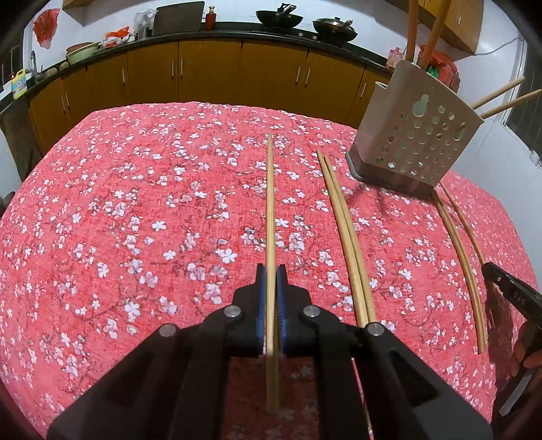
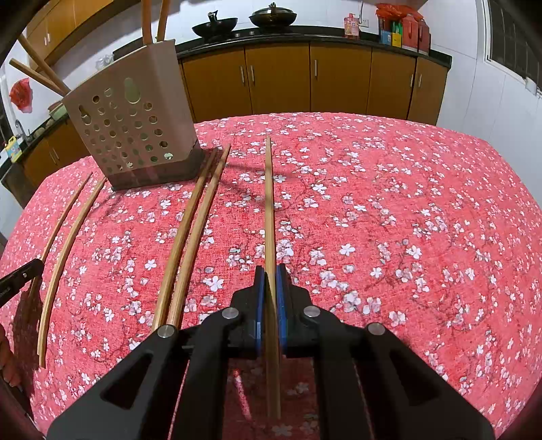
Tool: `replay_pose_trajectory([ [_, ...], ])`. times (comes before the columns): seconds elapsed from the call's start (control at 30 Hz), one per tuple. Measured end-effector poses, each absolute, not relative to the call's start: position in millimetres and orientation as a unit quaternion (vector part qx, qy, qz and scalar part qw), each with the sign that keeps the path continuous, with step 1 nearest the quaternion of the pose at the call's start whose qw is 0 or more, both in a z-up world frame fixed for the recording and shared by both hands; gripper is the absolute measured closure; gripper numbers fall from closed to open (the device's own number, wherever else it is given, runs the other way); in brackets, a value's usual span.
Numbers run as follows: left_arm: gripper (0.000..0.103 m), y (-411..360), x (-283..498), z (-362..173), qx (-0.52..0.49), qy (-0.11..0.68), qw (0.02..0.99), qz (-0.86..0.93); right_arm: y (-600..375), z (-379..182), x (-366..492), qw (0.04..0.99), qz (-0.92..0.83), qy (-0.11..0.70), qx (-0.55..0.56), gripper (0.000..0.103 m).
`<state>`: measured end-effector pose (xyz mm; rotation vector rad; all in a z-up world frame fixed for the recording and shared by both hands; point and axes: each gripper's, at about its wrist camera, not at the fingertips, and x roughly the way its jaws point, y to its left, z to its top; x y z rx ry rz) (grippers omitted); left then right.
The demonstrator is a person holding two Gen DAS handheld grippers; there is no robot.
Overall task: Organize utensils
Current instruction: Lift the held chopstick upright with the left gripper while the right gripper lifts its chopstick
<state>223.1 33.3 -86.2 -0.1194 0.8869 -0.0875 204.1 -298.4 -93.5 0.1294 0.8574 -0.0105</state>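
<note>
Left gripper [image 1: 271,274]: black frame, blue pads, clenched on one pale wooden chopstick [image 1: 270,203] that runs straight up the centre of the left wrist frame, its far end out over the tabletop [image 1: 135,203]. Right gripper [image 2: 270,276]: same build, clenched on a second chopstick [image 2: 268,203], likewise up the centre of its own frame. One stick per gripper.

Left wrist view, outward from the gripper:
- One pair of chopsticks [image 1: 342,230] lying just right of centre, side by side and touching along most of their length, darker brown wood.
- One further pair [image 1: 457,243] at the right, thin and slightly apart, far ends near the holder's base.
- The right gripper's black tip [image 1: 501,277] shows at the right edge, with part of a hand below it.
- Utensil holder [image 1: 416,135], upper right: beige plastic, flaring upward, wall pierced with round holes, dark base, standing on the tabletop. Two orange handles rise from its top; two wooden sticks jut out toward the right edge.

Right wrist view: holder [image 2: 132,128] at upper left, both loose pairs to the left of the held stick.

Tabletop covered in red cloth with white blossom print. Behind: brown cabinets [image 1: 210,71], black counter, two dark woks [image 1: 279,18].
</note>
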Motion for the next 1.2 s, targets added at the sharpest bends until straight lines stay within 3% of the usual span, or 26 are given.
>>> replay_pose_trajectory([
  [0.73,0.094,34.0,223.2,-85.3,-0.06,0.429,0.9,-0.043,-298.5,-93.2,203.4,0.907,-0.004,0.415,0.065,0.095],
  [1.2,0.095,13.7,204.8,-84.6,-0.002,0.433,0.9,-0.037,-298.5,-92.0,186.6,0.908,-0.003,0.415,0.061,0.095],
])
